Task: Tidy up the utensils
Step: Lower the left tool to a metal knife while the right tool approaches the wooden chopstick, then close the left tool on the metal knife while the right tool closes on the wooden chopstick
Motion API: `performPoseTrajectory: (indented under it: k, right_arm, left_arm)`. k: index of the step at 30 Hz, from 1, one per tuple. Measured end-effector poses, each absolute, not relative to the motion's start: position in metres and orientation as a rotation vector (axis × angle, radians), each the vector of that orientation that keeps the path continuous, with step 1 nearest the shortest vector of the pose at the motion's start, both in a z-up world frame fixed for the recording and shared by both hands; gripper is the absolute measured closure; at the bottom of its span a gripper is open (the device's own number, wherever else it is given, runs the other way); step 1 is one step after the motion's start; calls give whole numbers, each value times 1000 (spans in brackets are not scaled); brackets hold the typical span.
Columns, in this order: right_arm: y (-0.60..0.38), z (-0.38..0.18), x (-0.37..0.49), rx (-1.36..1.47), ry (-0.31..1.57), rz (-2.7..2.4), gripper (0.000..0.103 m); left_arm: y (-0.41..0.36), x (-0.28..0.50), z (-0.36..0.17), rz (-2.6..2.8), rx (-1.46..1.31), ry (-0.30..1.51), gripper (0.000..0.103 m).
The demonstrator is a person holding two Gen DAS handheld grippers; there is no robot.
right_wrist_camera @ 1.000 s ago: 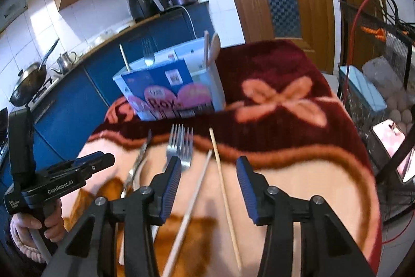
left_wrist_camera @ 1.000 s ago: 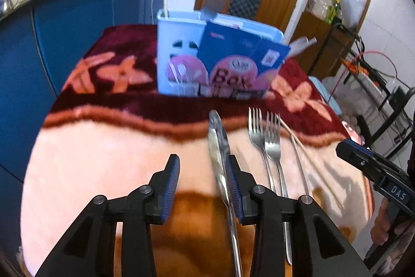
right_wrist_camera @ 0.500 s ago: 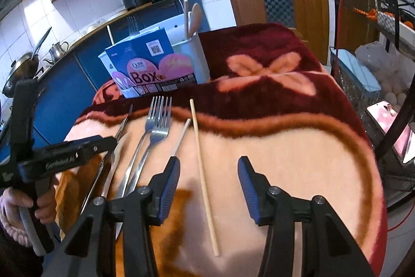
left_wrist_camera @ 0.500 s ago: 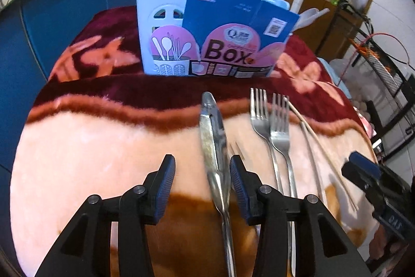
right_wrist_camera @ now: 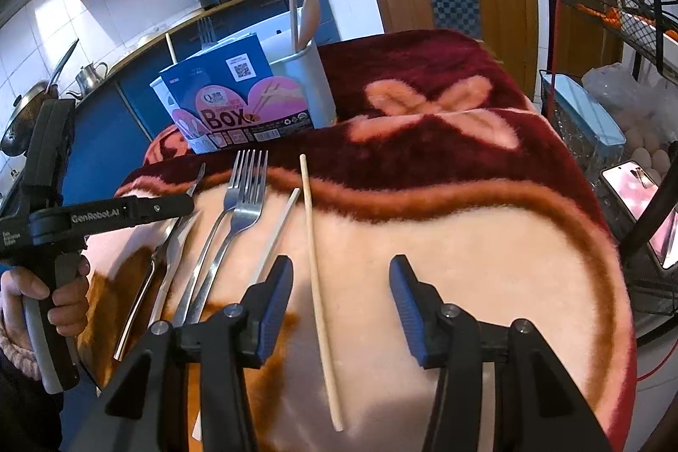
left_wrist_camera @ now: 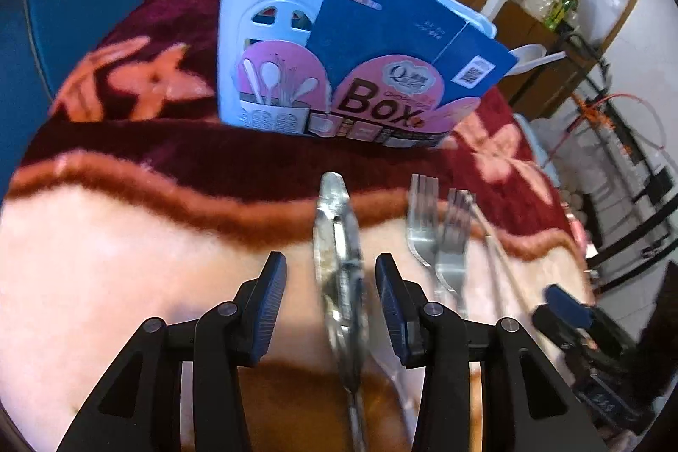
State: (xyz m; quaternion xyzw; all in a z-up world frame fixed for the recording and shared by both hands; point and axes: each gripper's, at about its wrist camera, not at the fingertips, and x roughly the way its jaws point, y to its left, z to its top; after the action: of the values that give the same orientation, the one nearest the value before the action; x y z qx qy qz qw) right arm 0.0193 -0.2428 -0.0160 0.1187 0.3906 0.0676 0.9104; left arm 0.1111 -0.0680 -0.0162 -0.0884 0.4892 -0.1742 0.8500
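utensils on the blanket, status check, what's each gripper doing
Left gripper open, straddling the knives. Right gripper open over the wooden chopstick. Nothing held. Two forks lie between; holder box unobstructed.

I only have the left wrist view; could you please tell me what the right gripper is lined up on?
Observer: The right gripper is open, straddling a wooden chopstick that lies on the blanket.
Operator: Is the other chopstick between its fingers too?
Observer: No, the metal chopstick lies left of the gap, by its left finger, next to the forks.
Operator: What is at the holder's far end?
Observer: A wooden spoon stands in the white end cup of the utensil holder.
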Motion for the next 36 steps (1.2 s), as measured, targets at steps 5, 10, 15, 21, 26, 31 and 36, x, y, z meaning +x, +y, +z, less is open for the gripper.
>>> performPoseTrajectory:
  k: [5, 10, 15, 21, 26, 31, 36]
  right_arm:
    - [-243, -16, 20, 246, 806, 141, 52]
    - [-242, -16, 20, 242, 807, 147, 52]
    - [-241, -16, 21, 242, 809, 148, 52]
    - [-239, -14, 23, 224, 825, 149, 52]
    - [-233, -9, 33, 170, 861, 161, 52]
    - [-225, -7, 49, 109, 912, 175, 59]
    - [-218, -8, 71, 50, 999, 188, 83]
  left_arm:
    - [-61, 113, -18, -411, -258, 1066, 61]
    - [-53, 116, -21, -398, -274, 1073, 65]
    - [-61, 118, -22, -381, -248, 1074, 80]
    - [-63, 123, -23, -376, -250, 1053, 100]
    - [-59, 113, -19, -370, -232, 1015, 100]
    - [-50, 103, -8, -362, -188, 931, 100]
    - [-43, 90, 12, -352, -122, 805, 100]
